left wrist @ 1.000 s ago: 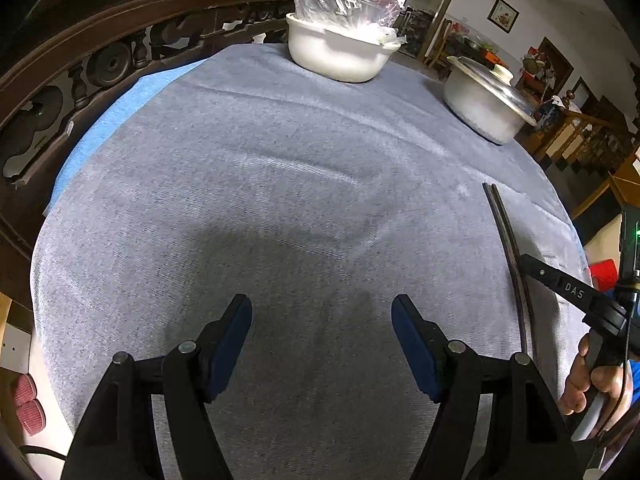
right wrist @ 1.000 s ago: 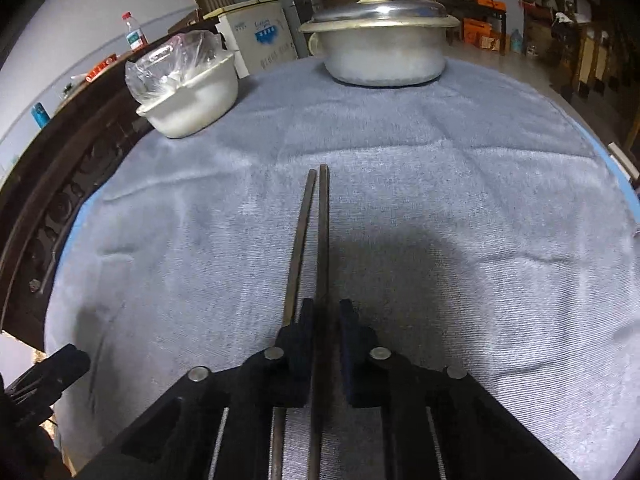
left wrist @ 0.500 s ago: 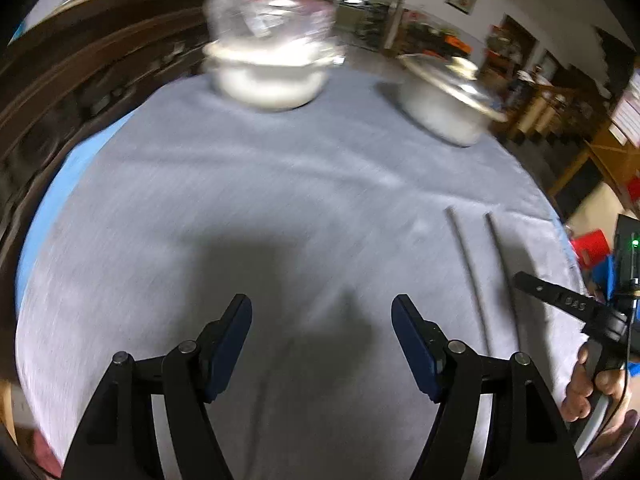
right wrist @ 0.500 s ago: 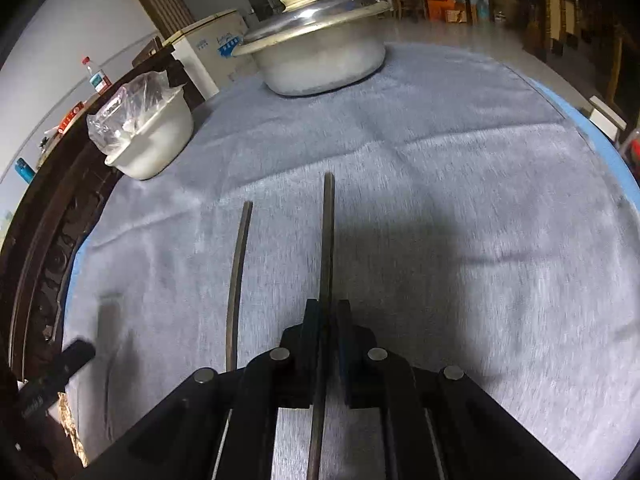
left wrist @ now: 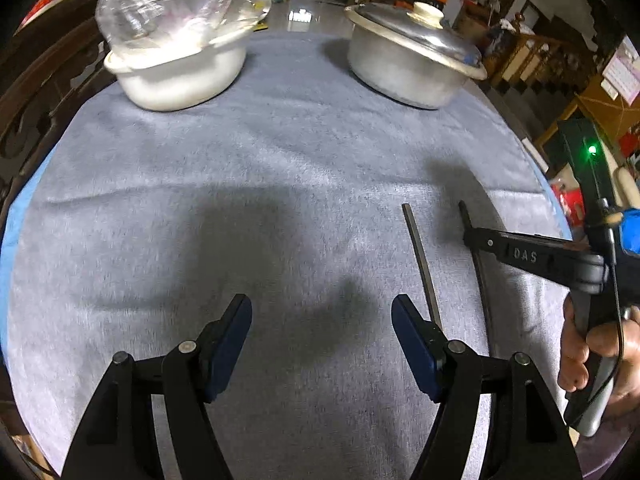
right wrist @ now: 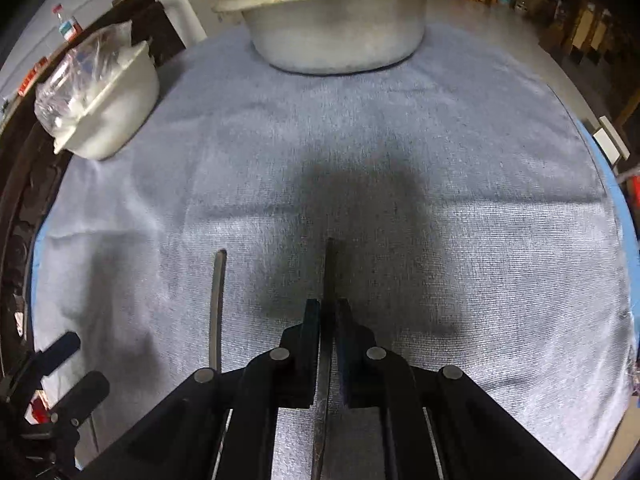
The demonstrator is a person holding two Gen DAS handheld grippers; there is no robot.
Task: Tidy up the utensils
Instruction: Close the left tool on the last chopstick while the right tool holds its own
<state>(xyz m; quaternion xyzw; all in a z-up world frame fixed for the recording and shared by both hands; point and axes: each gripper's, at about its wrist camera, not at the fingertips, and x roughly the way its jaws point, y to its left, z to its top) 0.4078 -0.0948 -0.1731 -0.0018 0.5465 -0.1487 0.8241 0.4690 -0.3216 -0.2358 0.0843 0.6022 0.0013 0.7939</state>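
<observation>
The chopstick (right wrist: 329, 280) I am working with sits pinched between my right fingers (right wrist: 328, 312), its dark tip reaching forward into the middle of the right wrist frame, over the grey cloth (right wrist: 480, 240) that covers the counter. Whether that tip touches the cloth or hangs just above it I cannot tell. Its partner, the second chopstick (right wrist: 217, 304), lies flat on the cloth to the left of it, roughly parallel and apart. In the left wrist frame the same loose stick (left wrist: 423, 264) shows at lower right, just beside the tip of my left fingers (left wrist: 322, 328), which are spread wide and grip nothing.

I judge the step to be setting the pair side by side. To do it well I should keep the grip firm but low, bring the held stick down level so the whole length meets the cloth at once, match its end to the loose one's end, and only then let go, so it does not roll.

Farther out, a white bowl (right wrist: 116, 116) with a plastic bag in it stands at upper left, and a metal pot (right wrist: 336, 28) at top centre.
</observation>
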